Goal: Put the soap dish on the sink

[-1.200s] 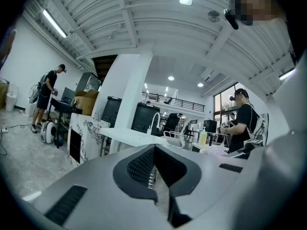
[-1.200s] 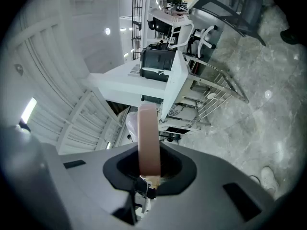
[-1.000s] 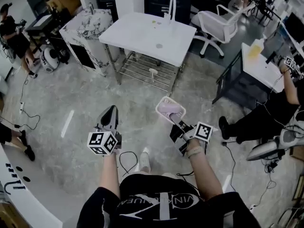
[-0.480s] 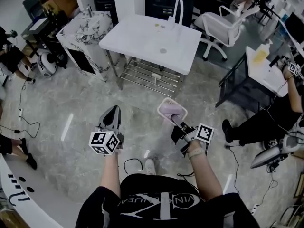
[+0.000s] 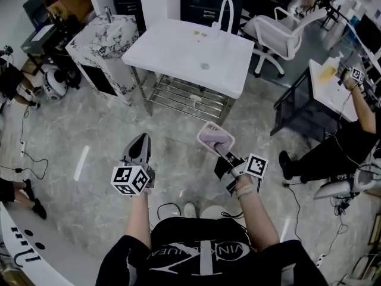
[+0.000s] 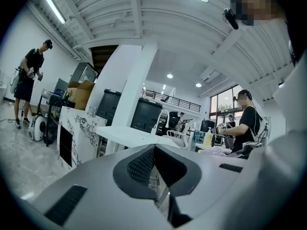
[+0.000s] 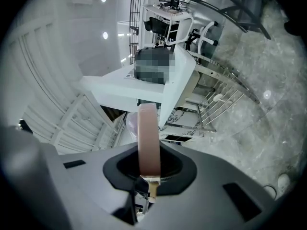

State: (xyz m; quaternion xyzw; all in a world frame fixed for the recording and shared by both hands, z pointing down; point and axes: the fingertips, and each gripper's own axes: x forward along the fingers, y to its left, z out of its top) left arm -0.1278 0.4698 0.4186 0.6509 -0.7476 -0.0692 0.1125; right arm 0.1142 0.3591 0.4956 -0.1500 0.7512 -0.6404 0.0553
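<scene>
Where the jaws of the right gripper (image 5: 219,151) close, they pinch the near rim of the soap dish (image 5: 213,137); in the right gripper view that rim stands upright between the pads. The dish is pale pink inside a white frame, held out ahead of the gripper and tilted, over the grey floor (image 5: 71,130)

The left gripper (image 5: 139,140) has its jaws pressed together with nothing between them. It points forward alongside the right one, the two well apart, its marker cube (image 5: 128,179) facing up

Both tools sit at the ends of the person's bare forearms, with a black shirt at the bottom of the head view

The sink (image 5: 178,43) lies ahead across open floor: a white top with a curved white tap (image 5: 225,12) at the far edge, a small drain (image 5: 205,66) and a wire rack (image 5: 184,94) beneath. The dish is well apart from it, not yet set down

A marble-patterned cabinet (image 5: 101,34) stands just left of the sink, a white office chair (image 5: 277,28) beyond its right corner, and a seated person (image 5: 339,148) at far right
</scene>
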